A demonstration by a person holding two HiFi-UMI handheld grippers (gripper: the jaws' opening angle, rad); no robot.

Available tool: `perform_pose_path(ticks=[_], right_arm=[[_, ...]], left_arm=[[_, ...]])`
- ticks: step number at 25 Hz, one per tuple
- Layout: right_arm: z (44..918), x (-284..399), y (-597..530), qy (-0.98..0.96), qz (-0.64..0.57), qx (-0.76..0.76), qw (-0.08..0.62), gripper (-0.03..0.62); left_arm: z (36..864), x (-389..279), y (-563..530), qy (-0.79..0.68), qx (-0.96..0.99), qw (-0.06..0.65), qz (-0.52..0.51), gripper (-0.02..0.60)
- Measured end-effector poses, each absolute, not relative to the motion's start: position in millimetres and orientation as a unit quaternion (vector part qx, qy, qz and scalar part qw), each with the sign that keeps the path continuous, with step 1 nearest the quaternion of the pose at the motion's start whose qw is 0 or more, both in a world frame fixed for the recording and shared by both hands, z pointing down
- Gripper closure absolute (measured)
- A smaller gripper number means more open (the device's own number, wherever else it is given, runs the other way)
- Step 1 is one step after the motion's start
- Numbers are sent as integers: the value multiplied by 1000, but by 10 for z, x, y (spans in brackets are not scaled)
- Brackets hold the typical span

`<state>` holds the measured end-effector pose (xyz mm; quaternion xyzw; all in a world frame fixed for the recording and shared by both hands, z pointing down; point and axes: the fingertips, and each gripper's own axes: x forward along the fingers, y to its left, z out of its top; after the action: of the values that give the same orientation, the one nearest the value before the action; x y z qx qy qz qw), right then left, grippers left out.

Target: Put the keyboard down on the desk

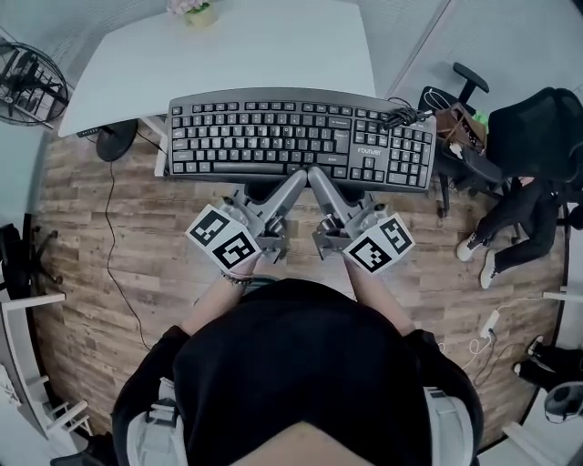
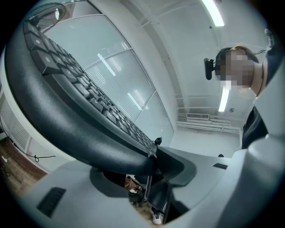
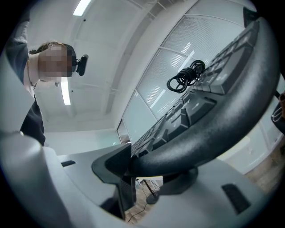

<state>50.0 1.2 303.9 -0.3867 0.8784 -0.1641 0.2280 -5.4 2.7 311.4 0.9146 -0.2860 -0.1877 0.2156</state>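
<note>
At the near edge of the white desk (image 1: 255,45), a black keyboard (image 1: 301,136) lies crosswise in the head view, keys up. Its far side overlaps the desk rim and its near side is over the wooden floor (image 1: 91,255). Whether it touches the desk cannot be told.

Left gripper (image 1: 293,182): clamped on the keyboard's near edge, just left of centre. In the left gripper view (image 2: 149,164) the rounded edge of the keyboard (image 2: 67,116) passes between the jaws, one jaw over the key side and one under.

Right gripper (image 1: 321,180): clamped on the same edge, just right of centre and close beside the left one. In the right gripper view (image 3: 133,164) the jaws grasp the keyboard (image 3: 213,120) the same way (a mirror of the left).

A coiled black cable (image 1: 401,116) sits on the keyboard's right end, over the number pad, and shows as loops in the right gripper view (image 3: 186,75).

Surroundings:
- A small flower pot (image 1: 194,11) stands at the desk's far edge.
- A wire fan (image 1: 27,82) is at the left.
- A black office chair (image 1: 537,127) is at the right.
</note>
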Motion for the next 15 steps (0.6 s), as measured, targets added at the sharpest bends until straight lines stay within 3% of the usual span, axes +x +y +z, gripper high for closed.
perform_pose_path(ticks=[15], right_arm=[[3077, 431, -736, 874, -169, -395, 225, 399]], left_arm=[[3158, -123, -726, -281, 914, 226, -186, 387]])
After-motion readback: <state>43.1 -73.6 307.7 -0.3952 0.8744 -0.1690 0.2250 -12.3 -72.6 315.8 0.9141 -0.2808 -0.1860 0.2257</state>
